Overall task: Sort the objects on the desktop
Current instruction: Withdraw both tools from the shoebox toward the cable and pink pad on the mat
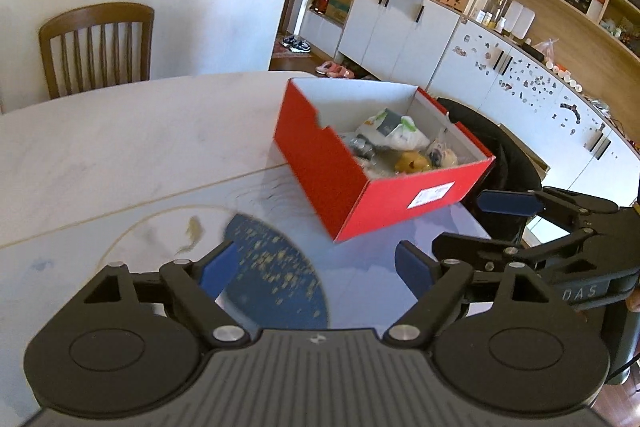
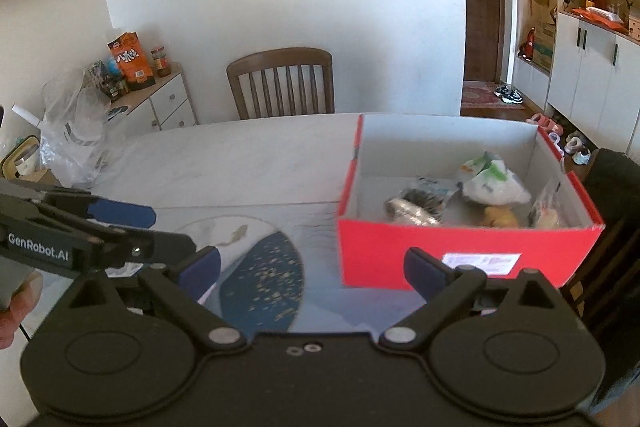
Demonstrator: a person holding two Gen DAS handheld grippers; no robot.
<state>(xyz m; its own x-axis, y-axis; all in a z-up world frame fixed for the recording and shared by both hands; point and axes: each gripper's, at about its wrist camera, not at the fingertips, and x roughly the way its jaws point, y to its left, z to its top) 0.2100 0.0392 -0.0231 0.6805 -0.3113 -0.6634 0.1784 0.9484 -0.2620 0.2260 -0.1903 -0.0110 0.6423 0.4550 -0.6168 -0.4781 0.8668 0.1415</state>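
Note:
A red shoebox point(image 1: 384, 199) point(image 2: 452, 251) with a white inside stands on the pale table point(image 1: 120, 147) point(image 2: 224, 163). Inside lie a white-and-green bag point(image 1: 396, 131) point(image 2: 494, 179), a yellow item point(image 1: 412, 163) point(image 2: 500, 217), a silvery packet point(image 2: 412, 207) and other small packets. My left gripper point(image 1: 316, 267) is open and empty, short of the box's near corner. It also shows in the right wrist view as the left gripper point(image 2: 160, 231). My right gripper point(image 2: 312, 269) is open with nothing between its pads, just in front of the box's labelled end; in the left wrist view this right gripper point(image 1: 472, 223) hangs at the right.
A table mat with a dark blue gold-speckled patch point(image 1: 276, 267) point(image 2: 264, 275) lies under the grippers. A wooden chair point(image 1: 96, 47) point(image 2: 282, 83) stands behind the table, a dark chair point(image 1: 492, 151) beyond the box. A side cabinet with snack bags point(image 2: 140, 87) and white cupboards point(image 1: 400, 23) line the walls.

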